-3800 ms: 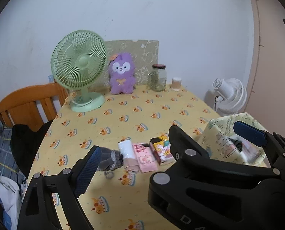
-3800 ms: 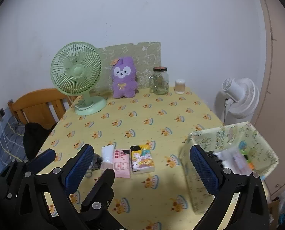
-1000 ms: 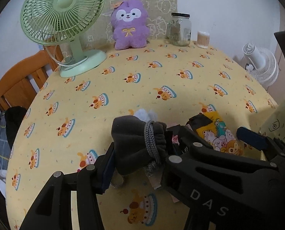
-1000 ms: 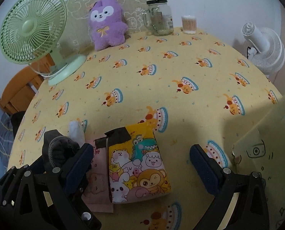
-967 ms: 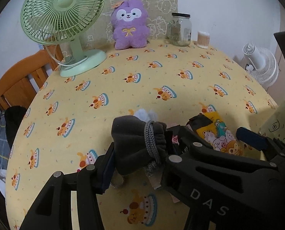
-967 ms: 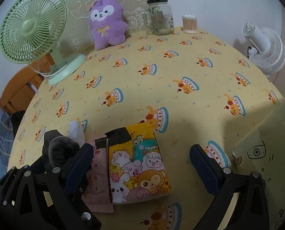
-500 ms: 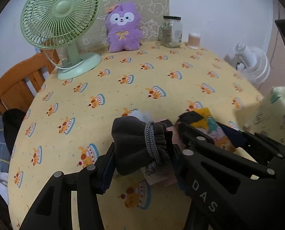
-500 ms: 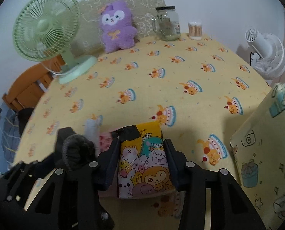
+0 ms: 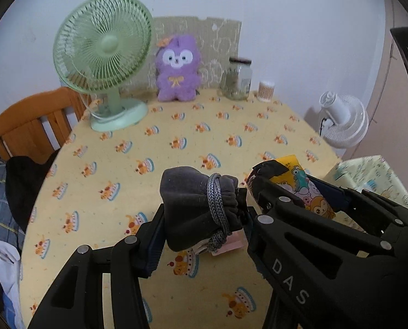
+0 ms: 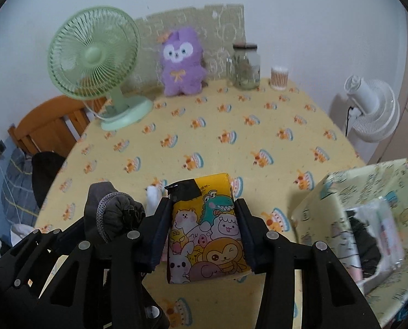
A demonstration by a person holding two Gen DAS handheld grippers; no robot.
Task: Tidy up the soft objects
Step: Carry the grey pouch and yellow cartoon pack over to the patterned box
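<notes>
My left gripper (image 9: pixel 204 216) is shut on a dark grey drawstring pouch (image 9: pixel 193 205) and holds it above the table; the pouch also shows in the right wrist view (image 10: pixel 113 213). My right gripper (image 10: pixel 204 227) is shut on a yellow cartoon-animal tissue pack (image 10: pixel 206 230), lifted off the table; the pack also shows in the left wrist view (image 9: pixel 302 183). A pink pack (image 9: pixel 228 245) and a white item (image 10: pixel 153 194) lie on the yellow tablecloth below. A patterned storage box (image 10: pixel 368 205) with soft items inside stands at the right.
A green desk fan (image 10: pixel 94 60), a purple plush toy (image 10: pixel 182 63), a glass jar (image 10: pixel 245 65) and a cotton-swab cup (image 10: pixel 279 78) stand along the table's far edge. A wooden chair (image 9: pixel 31 126) is on the left, a white floor fan (image 10: pixel 374 109) on the right.
The right gripper has closed on the yellow tissue pack and lifted it. The left gripper has raised the grey pouch. Both views have pulled back from the table.
</notes>
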